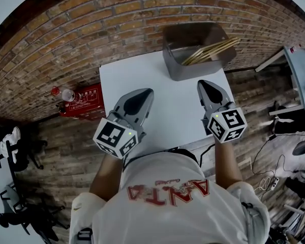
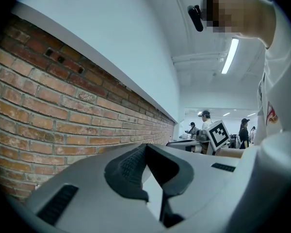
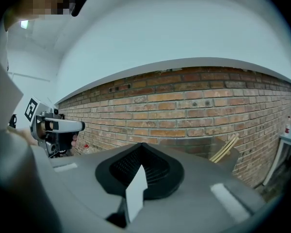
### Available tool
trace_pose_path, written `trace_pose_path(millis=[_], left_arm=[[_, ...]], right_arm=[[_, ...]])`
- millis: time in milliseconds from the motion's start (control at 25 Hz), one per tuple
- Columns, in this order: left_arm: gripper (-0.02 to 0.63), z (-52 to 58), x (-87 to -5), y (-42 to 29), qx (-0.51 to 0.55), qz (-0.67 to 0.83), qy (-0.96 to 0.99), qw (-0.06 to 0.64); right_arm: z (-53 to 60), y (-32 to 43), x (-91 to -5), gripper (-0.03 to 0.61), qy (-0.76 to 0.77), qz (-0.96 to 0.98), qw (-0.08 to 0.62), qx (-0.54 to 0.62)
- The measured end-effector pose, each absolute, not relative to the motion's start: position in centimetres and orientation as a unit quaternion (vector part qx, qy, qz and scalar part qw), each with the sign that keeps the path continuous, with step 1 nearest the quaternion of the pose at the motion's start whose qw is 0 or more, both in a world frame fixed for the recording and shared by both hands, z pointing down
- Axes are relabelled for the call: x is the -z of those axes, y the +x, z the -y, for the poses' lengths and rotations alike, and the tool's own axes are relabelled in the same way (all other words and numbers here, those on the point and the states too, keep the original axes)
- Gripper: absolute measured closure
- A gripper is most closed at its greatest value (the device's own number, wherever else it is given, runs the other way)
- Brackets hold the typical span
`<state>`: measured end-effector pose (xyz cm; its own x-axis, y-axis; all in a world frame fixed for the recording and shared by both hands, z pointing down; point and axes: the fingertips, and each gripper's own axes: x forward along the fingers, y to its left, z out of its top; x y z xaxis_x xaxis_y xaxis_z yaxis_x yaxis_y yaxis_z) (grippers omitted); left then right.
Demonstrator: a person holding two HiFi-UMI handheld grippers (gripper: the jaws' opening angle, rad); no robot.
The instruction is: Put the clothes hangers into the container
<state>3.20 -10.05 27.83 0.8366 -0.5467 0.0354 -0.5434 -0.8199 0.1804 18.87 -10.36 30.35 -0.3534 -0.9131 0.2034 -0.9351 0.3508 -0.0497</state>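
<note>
A grey container (image 1: pixel 185 71) stands at the far end of the white table (image 1: pixel 168 85). Several wooden clothes hangers (image 1: pixel 211 51) lie in it, their ends poking over its right rim. My left gripper (image 1: pixel 145 93) hovers over the table's near left part, shut and empty. My right gripper (image 1: pixel 204 84) hovers at the near right, just short of the container, also shut with nothing in it. In the right gripper view the shut gripper (image 3: pixel 141 146) points toward the container (image 3: pixel 203 147) and hangers (image 3: pixel 225 147). The left gripper view shows the left gripper (image 2: pixel 146 147) shut, facing a brick wall.
A red box with a bottle (image 1: pixel 81 100) sits on the floor left of the table. Cables and equipment (image 1: pixel 290 136) crowd the right side, beside a white desk (image 1: pixel 302 70). Black stands (image 1: pixel 15 146) are at the far left. People (image 2: pixel 203 125) stand far off.
</note>
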Motion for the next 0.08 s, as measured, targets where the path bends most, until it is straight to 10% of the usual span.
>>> trace_pose_path(millis=[80], left_arm=[[0.604,10.16,-27.83,3.33,0.008,0.286,0.954,0.092]], right_arm=[[10.5,18.84,-30.35,0.577,0.562,0.821,0.072,-0.077]])
